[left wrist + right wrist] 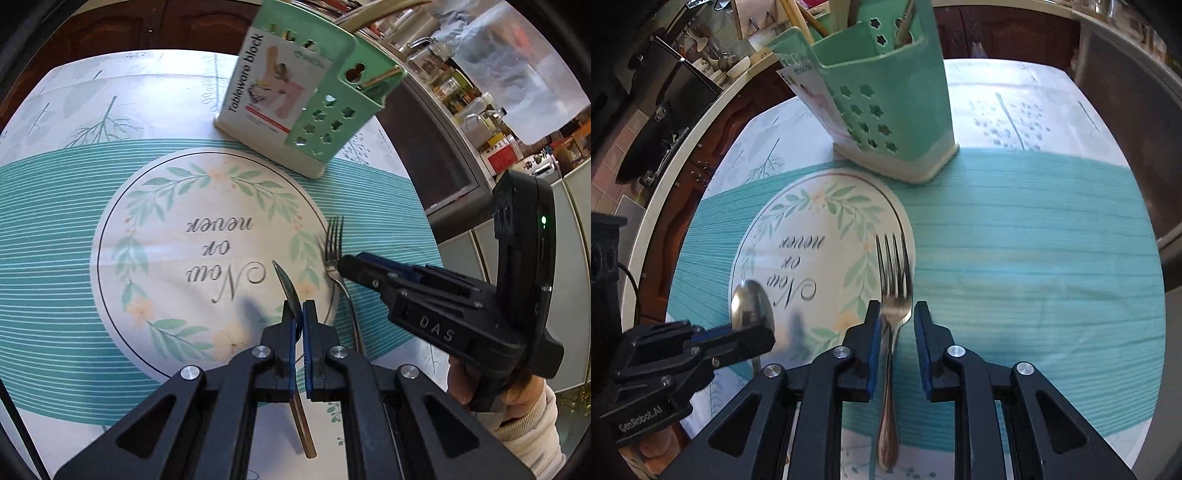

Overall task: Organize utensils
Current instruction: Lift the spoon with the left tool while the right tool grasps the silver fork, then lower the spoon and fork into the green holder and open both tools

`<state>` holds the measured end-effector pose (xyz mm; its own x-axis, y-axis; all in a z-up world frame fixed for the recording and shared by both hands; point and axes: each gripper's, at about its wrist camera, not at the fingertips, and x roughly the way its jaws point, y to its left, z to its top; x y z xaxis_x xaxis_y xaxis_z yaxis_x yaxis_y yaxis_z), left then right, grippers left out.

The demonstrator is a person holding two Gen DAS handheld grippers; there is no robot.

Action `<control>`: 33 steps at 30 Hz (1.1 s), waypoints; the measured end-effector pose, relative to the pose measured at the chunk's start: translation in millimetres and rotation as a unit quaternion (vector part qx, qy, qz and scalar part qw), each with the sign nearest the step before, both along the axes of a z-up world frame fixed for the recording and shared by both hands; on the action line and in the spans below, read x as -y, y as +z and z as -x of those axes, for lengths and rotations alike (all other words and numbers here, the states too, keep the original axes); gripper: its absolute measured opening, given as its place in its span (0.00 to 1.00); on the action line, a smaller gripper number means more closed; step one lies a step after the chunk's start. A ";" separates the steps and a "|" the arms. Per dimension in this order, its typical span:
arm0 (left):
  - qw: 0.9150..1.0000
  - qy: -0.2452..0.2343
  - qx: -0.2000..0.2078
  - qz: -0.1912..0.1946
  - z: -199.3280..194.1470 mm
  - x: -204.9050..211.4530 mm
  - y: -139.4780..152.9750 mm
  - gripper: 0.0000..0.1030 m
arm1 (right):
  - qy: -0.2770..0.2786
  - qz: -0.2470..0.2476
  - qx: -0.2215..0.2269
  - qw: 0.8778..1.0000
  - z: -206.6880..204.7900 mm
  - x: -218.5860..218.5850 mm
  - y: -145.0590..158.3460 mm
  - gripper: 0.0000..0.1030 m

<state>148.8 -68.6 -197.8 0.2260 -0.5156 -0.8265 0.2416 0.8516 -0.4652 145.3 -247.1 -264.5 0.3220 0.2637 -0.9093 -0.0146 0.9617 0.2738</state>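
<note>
My left gripper (298, 314) is shut on a metal spoon (287, 286), which sits edge-on between the blue pads with its handle running back under the jaws. In the right wrist view the spoon bowl (752, 305) sticks out of the left gripper (764, 334) at lower left. A metal fork (893, 291) lies lengthwise between the fingers of my right gripper (896, 314); the pads stand apart with a gap beside its neck. The left wrist view shows the right gripper (342, 266) at the fork (334, 240). A green perforated tableware holder (317, 110) (897, 103) stands farther back.
A teal and white tablecloth (55, 240) with a round leaf-wreath print covers the round table. The holder has utensils and chopsticks in it. A counter with bottles and jars (476, 110) runs behind the table's right edge. A hand in a pale sleeve (517, 417) grips the right tool.
</note>
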 end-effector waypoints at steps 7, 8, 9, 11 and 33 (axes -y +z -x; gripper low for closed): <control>1.000 0.000 -0.007 0.011 -4.6 -18.1 -3.6 0.01 | 0.043 0.041 0.026 0.998 -33.2 -10.5 -2.4 0.36; 1.000 0.000 -0.008 0.013 -5.4 -20.6 -4.4 0.01 | 0.053 0.047 0.026 0.997 -34.9 -11.4 -3.2 0.36; 1.000 0.001 -0.009 0.014 -6.1 -21.1 -4.9 0.01 | 0.068 0.050 0.028 0.996 -37.3 -13.1 -5.4 0.36; 1.000 0.003 -0.011 0.017 -8.2 -24.2 -6.6 0.01 | 0.092 0.048 0.031 0.994 -40.3 -12.6 -8.8 0.36; 1.000 -0.007 -0.005 0.010 -10.0 -11.3 -0.3 0.01 | 0.153 0.019 0.128 0.980 -4.2 5.3 7.7 0.13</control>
<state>158.8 -57.3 -198.1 0.2111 -0.5349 -0.8181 0.2490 0.8388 -0.4842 149.6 -252.4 -256.8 0.4510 0.3518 -0.8203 -0.3676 0.9107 0.1885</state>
